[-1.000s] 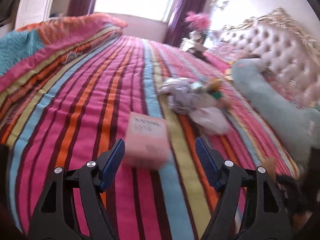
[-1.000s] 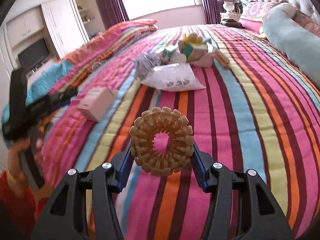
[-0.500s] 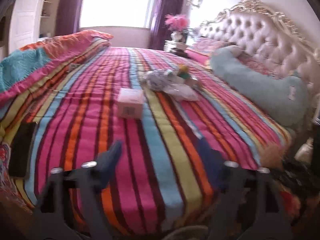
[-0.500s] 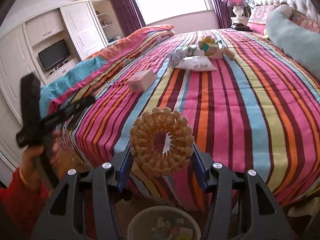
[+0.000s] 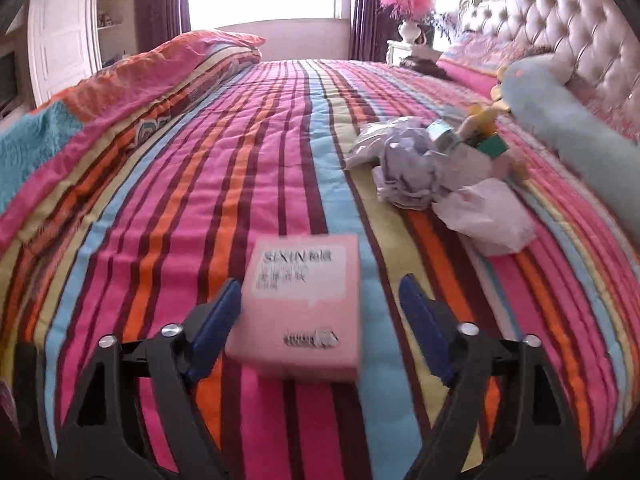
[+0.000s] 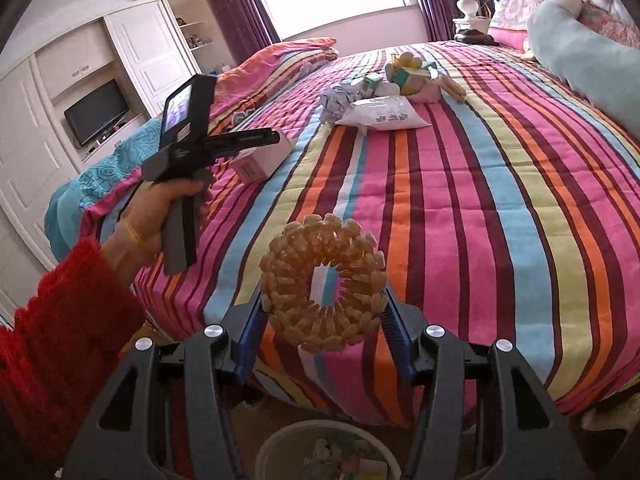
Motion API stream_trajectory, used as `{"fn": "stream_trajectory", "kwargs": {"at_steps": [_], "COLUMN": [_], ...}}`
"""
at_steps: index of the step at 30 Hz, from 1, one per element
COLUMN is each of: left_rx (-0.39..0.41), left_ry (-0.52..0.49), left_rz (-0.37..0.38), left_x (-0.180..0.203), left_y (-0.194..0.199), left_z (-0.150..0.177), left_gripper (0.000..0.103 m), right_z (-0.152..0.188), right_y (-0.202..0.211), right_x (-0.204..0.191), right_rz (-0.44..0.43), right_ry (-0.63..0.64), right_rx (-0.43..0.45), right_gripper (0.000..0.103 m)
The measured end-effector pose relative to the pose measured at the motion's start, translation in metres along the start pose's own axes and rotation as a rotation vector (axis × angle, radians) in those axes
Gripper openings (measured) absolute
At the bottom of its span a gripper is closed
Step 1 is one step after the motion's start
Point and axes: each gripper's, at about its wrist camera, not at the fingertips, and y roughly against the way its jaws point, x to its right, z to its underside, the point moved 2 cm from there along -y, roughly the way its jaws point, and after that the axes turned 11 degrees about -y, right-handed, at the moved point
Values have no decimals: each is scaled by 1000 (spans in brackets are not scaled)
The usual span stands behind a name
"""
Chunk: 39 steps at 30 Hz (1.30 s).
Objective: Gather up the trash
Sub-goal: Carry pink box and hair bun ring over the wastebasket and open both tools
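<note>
1. The left hand-held gripper point(image 5: 320, 312) hung low over the striped bedspread point(image 5: 248, 184), its blue pads point(image 5: 218, 332) either side of a pink box point(image 5: 300, 304) that lay flat on the bed.
2. Its jaws were closing around the box; the left pad sat right at the box's edge, while a gap showed between the right pad and the box (no firm grip visible yet).
3. Farther up the bed, to the right in the left wrist view, lay a pile of trash point(image 5: 436, 168): crumpled grey paper, a white plastic bag and small cartons, close together and partly overlapping.
4. A long pale-blue bolster pillow point(image 5: 568, 128) lay beyond the pile, along the tufted headboard point(image 5: 560, 20).
5. The right hand-held gripper point(image 6: 322, 316) was clamped at a middling width on a tan ring of small puffed pieces point(image 6: 322, 284), held upright between its pads.
6. It hovered at the foot of the bed, above a round bin point(image 6: 326, 452) on the floor that already had scraps inside.
7. From the right wrist view, a person's hand point(image 6: 160, 208) in a red fuzzy sleeve point(image 6: 60, 344) gripped the left tool beside the box.
8. A white wardrobe point(image 6: 132, 52) with a television point(image 6: 98, 116) stood against the far wall.
</note>
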Motion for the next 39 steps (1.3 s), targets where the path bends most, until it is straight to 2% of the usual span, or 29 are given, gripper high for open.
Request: {"fn": "stream_trajectory", "kwargs": {"at_steps": [1, 2, 4, 6, 7, 8, 9, 11, 15, 16, 17, 18, 20, 24, 26, 28, 32, 35, 37, 39], "left_rx": [-5, -3, -25, -38, -42, -58, -57, -40, -129, -122, -108, -105, -100, -28, 23, 66, 87, 4, -74, -169], "left_ry": [-11, -9, -17, -25, -26, -18, -4, 19, 30, 41, 56, 73, 100, 46, 27, 5, -31, -82, -100, -110], "left_rz": [-6, 34, 44, 59, 57, 47, 28, 14, 29, 49, 65, 54, 66, 88, 141, 221, 344, 476, 518, 553], "left_x": [-1, -3, -6, -6, -5, -4, -4, -3, 2, 3, 3, 2, 0, 4, 7, 12, 31, 61, 80, 97], "left_y": [-1, 0, -1, 0, 1, 2, 4, 5, -20, -25, -26, -27, -24, 15, 51, 97, 175, 224, 234, 227], "left_z": [-3, -8, -13, -13, -13, -10, -7, -1, 8, 9, 10, 11, 12, 21, 37, 68, 134, 202, 243, 280], "left_gripper": [45, 39, 38, 39, 52, 77, 80, 80, 80, 80, 65, 63, 62, 62, 62, 62, 62, 62, 62, 62], "right_z": [0, 1, 1, 2, 3, 3, 3, 2, -1, -1, -1, 0, 2, 14, 22, 35, 74, 112, 137, 164], "right_y": [-1, -2, -3, -2, -1, 0, 0, -2, -4, -4, -4, -5, -5, 7, 14, 26, 45, 48, 38, 19], "right_x": [0, 1, 1, -2, -4, -5, -5, -4, -1, 0, 1, 3, 6, 9, 9, 8, 4, 1, 6, 17], "right_rz": [0, 1, -4, -13, -17, -15, -10, -13, -13, -10, -5, 4, 12, 7, -8, -33, -57, -55, -28, 8], "right_ry": [-1, -3, -9, -10, -1, 6, 11, 6, -4, -3, -1, 0, -2, -5, -15, -24, -27, -35, -49, -89], "right_rx": [-2, -3, -5, -1, 2, 4, 3, -1, 3, 2, 0, -4, -10, -16, -27, -42, -112, -197, -269, -353], "right_gripper": [51, 51, 51, 51, 51, 51, 51, 51, 51, 51, 51, 51, 51, 51, 51, 51, 51, 51, 51, 51]}}
